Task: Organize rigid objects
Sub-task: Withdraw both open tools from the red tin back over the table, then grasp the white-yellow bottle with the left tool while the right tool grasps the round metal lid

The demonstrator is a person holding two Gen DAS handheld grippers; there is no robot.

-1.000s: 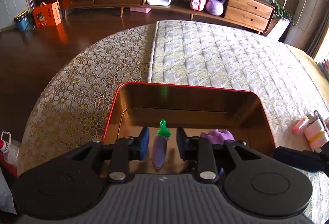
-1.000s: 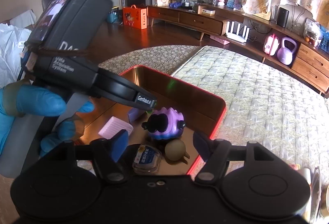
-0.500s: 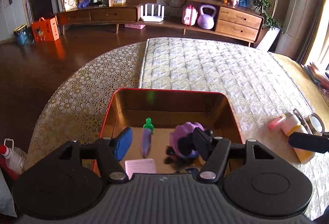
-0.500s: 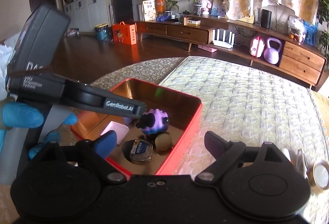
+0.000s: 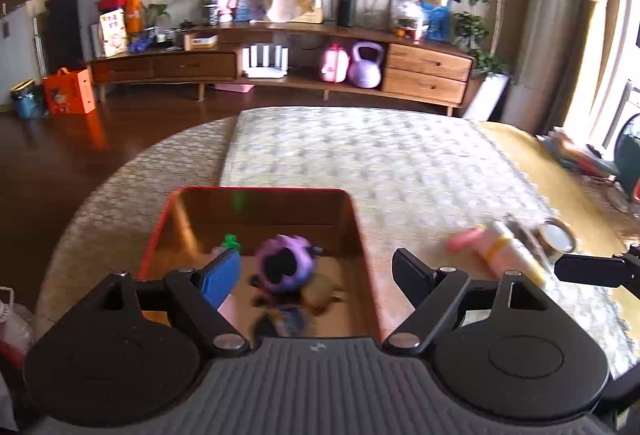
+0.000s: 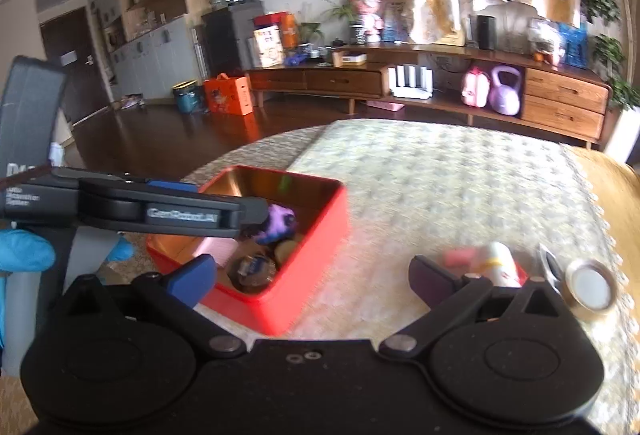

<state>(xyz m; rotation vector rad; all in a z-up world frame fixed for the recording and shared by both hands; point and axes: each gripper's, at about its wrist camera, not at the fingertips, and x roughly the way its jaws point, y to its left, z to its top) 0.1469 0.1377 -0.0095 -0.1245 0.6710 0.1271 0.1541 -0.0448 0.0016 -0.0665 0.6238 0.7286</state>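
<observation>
Both grippers gape, holding nothing; the leftover bottle [image 6: 498, 263] lies at two o'clock of the right gripper [image 6: 312, 275], the nearer one.

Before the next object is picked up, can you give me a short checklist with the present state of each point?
1. Left hand-held gripper open and carrying nothing: ok.
2. Right hand-held gripper open and carrying nothing: ok.
3. Red tin upright on the table, open side up: ok.
4. Purple toy inside the tin, not over its rim: ok.
5. Objects still outside the tin: not ok; the tape roll, the white bottle and a pink piece lie on the cloth to its right.
6. Whether these outside objects touch one another: cannot tell, the pictures are blurred.
</observation>
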